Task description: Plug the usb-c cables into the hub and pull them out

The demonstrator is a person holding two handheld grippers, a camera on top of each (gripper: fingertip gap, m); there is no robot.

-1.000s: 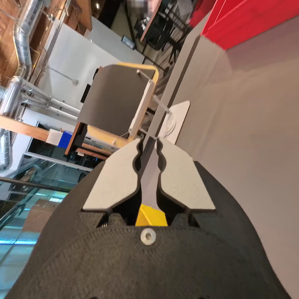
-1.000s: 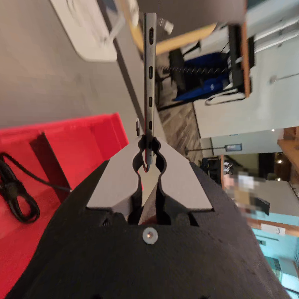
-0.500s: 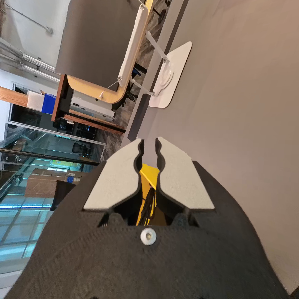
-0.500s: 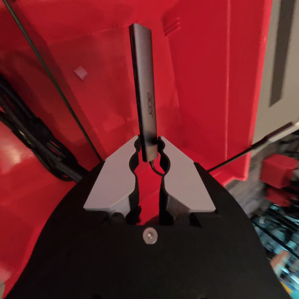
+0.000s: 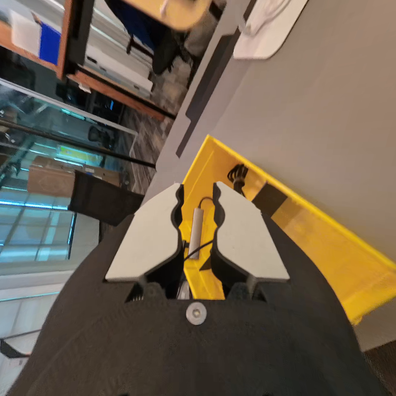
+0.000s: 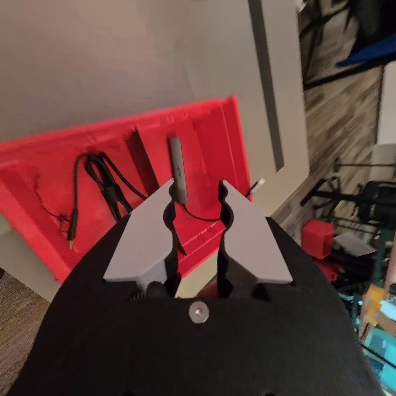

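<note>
In the left wrist view, the left gripper (image 5: 198,188) hung above a yellow bin (image 5: 321,242) that stood on the grey table (image 5: 310,111). Its jaws were spread with a clear gap and held nothing. Through this gap a silver hub (image 5: 196,233) was visible, lying flat on the floor of the yellow bin, with its thin black lead curling away from the far end. A bundle of black cable (image 5: 236,177) lay farther back in the same bin, against the wall. A white flat stand (image 5: 265,30) rested on the table, well apart from the bin.

In the right wrist view, the right gripper (image 6: 197,184) was also spread wide and empty, above a red bin (image 6: 231,137) on the same table. At the left of this bin lay a coiled black cable (image 6: 100,177) with one plug pointing toward the near wall. A dark divider separated it from the next compartment, where a dark grey hub (image 6: 179,171) lay flat, just beyond the tip of the left finger; whether it touched the finger I cannot tell. The lead of this hub ran to the right over the rim of the bin, and its plug (image 6: 258,185) hung outside.
</note>
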